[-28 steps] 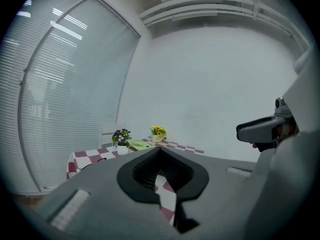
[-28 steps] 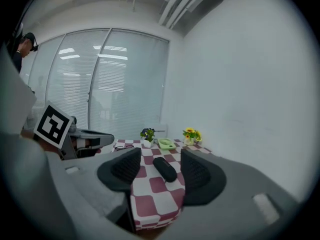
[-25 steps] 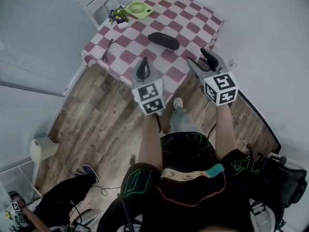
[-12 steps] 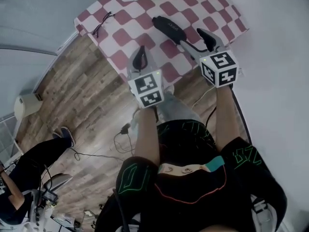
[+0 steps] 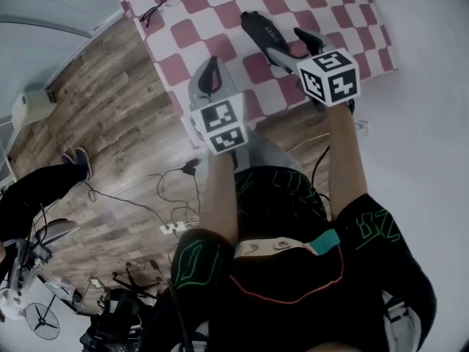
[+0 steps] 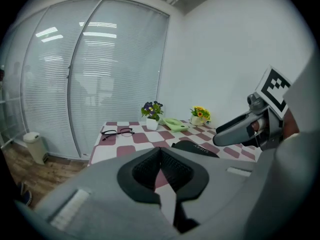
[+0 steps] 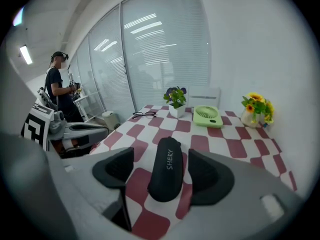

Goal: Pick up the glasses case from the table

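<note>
**Entry: glasses case pick-up, approach stage**

- Spectacles (image 5: 160, 4): laid at the far left corner of the bench (image 5: 212, 28). No part in the task.
- Left claw (image 6: 161, 170): pressed together with nothing in it. Held over the near left edge of the bench, apart from the case.
- Glasses case (image 5: 262, 31): black, lying flat on the checked cloth, right of centre. Not lifted.
- Right claw (image 7: 161, 173): spread and opening further, brought about the near end of the case. The case is seen between the two pads with cloth showing at either side, so no contact is judged made.

**Progress:** the reach is judged nearly complete. The closing on the case and the lift are left to be done.

**Views compared:**
- Head view: only here are both claws, the case and the spectacles given together in one layout.
- Left gripper view: the right claw is seen from the side, above the case.
- Right gripper view: only here are the gaps beside the pads and the print on the case made out, along with a standing person (image 7: 57, 89) at far left.
- Far end of the bench: purple flowers (image 7: 175, 96), a green fan (image 7: 209, 117) and yellow flowers (image 7: 256, 106) are shown by both gripper views. They are all but cut off in the head view.
</note>
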Demonstrator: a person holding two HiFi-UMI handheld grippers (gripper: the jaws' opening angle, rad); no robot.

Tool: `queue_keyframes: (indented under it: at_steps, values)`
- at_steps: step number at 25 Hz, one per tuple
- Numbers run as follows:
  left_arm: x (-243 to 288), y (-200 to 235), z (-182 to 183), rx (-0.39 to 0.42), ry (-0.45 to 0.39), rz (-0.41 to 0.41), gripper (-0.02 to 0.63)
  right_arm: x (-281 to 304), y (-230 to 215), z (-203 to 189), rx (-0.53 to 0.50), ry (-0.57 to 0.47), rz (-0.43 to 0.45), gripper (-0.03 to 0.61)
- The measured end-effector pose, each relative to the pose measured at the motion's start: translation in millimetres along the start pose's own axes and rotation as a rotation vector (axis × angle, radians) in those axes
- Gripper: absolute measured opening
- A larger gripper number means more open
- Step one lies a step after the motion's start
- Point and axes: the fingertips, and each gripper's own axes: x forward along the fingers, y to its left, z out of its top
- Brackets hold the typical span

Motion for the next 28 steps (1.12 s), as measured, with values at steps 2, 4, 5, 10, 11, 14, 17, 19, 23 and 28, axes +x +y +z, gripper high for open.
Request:
queue_keyframes:
  at_steps: [2, 4, 5, 10, 11, 14, 17, 19, 23, 28]
  values:
    - [-2, 3, -3, -0.004, 0.008, 0.022, 0.009, 9, 1, -4, -0.001, 0.034, 0.023, 0.342]
    - [-4, 6, -4, -0.011, 0.012, 0.040, 0.009, 19, 3, -7, -0.004, 0.071, 0.052, 0.357]
    - [-5, 9, -3, -0.014, 0.013, 0.048, 0.009, 24, 4, -8, -0.007, 0.088, 0.065, 0.359]
    - [-6, 18, -13, -0.031, 0.024, 0.073, 0.009, 48, 2, -21, -0.003, 0.150, 0.081, 0.359]
    - [-7, 19, -17, -0.036, 0.026, 0.076, 0.009, 52, 1, -26, -0.001, 0.161, 0.079, 0.359]
    - [0, 24, -26, -0.059, 0.032, 0.079, 0.009, 65, -3, -38, -0.006, 0.205, 0.071, 0.359]
    - [19, 30, -29, -0.085, 0.041, 0.076, 0.009, 83, -10, -37, -0.021, 0.239, 0.067, 0.359]
    - [26, 32, -34, -0.095, 0.057, 0.071, 0.009, 91, -12, -42, -0.017, 0.267, 0.061, 0.359]
    - [36, 45, -32, -0.103, 0.060, 0.080, 0.009, 98, -16, -47, -0.010, 0.300, 0.045, 0.359]
    - [41, 60, -27, -0.108, 0.054, 0.096, 0.009, 98, -16, -47, -0.027, 0.354, 0.030, 0.357]
